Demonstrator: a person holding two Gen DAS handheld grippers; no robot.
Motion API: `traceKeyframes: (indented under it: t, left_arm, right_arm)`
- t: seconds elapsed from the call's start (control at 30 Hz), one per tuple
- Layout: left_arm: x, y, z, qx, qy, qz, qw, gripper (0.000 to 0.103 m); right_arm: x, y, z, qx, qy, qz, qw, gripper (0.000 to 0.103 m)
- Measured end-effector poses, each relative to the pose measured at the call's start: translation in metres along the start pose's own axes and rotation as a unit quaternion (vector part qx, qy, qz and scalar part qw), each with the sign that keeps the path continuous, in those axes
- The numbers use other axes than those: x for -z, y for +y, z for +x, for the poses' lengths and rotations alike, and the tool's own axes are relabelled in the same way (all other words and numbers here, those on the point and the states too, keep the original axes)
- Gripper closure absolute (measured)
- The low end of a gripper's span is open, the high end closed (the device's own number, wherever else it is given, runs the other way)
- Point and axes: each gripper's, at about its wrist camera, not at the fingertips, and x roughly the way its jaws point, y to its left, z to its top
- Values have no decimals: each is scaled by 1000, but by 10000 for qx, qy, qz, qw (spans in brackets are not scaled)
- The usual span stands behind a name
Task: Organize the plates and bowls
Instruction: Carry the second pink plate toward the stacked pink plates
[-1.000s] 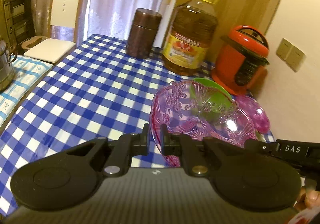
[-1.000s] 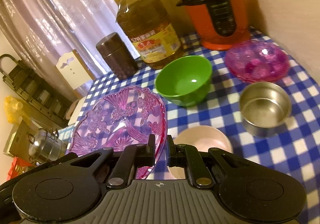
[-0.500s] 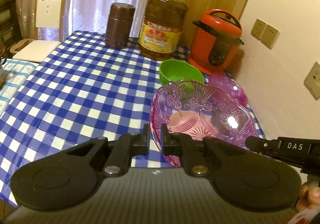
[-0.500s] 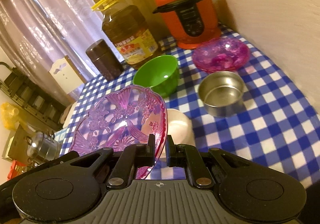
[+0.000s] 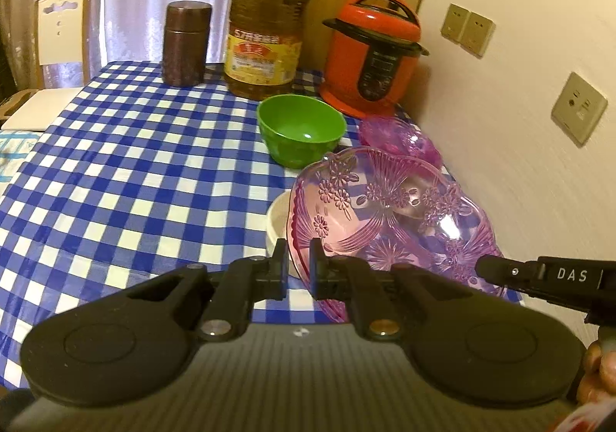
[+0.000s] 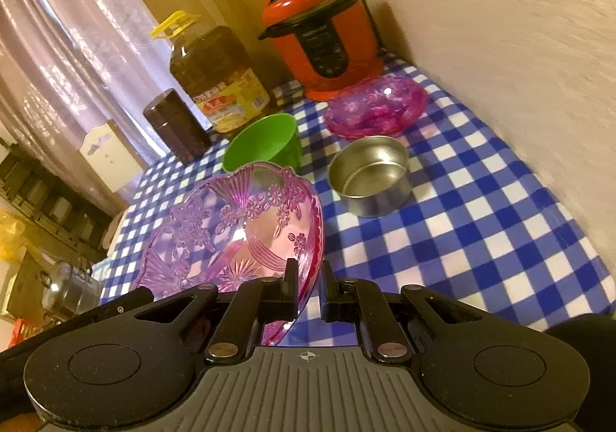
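Left gripper point(image 5: 298, 266), low centre of the left wrist view: jaws narrow, pinched on the near-left rim of the pink glass plate point(image 5: 389, 212). Right gripper point(image 6: 310, 287), low centre of the right wrist view: jaws narrow too, clamped on the opposite rim of the same plate, which fills the centre-left of that frame. Plate carried between both grippers, tilted, lifted clear of the blue-and-white checked surface point(image 5: 127, 178). Right gripper's dark finger visible at right edge of the left view, with part of a hand point(image 5: 596, 366) at lower right.

Just beyond the plate in the left view: cream bowl point(image 5: 277, 224), partly hidden behind the plate's rim. Further up the frame: green bowl point(image 5: 302, 128), upright and empty. Right of it: small purple dish point(image 6: 375, 106), near the wall. In the right view, steel bowl point(image 6: 369, 174) at centre, between purple dish and held plate, apart from both.

Along the top of the frames: red pressure cooker point(image 5: 371, 54), large oil bottle point(image 5: 265, 24), brown canister point(image 5: 184, 43), all standing upright at the far edge. White chair point(image 5: 57, 43) at upper left, in front of the curtains.
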Motion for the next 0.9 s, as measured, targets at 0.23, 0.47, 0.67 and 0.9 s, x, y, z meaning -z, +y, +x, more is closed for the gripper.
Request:
traceKeyframes:
  t: [0.23,0.47,0.67,0.9]
  left_arm:
    - [2,-16,4,88,59,160,9998,94]
    - [4,-29,9,166,116,252,9995,94]
    - [4,-36,14,223,162,279,9992,93]
    - [-1,-46,22,305,171,345,9988,93]
  right_arm:
    - [-1,-16,-9,84,-56,84,9999,93]
    - [-1,-30,-15,149,-93,188,9997,93]
    - [-4,-38,-19,204,-145,215,9995,93]
    - [-10,-47,-20,286,-215,277,9990,93]
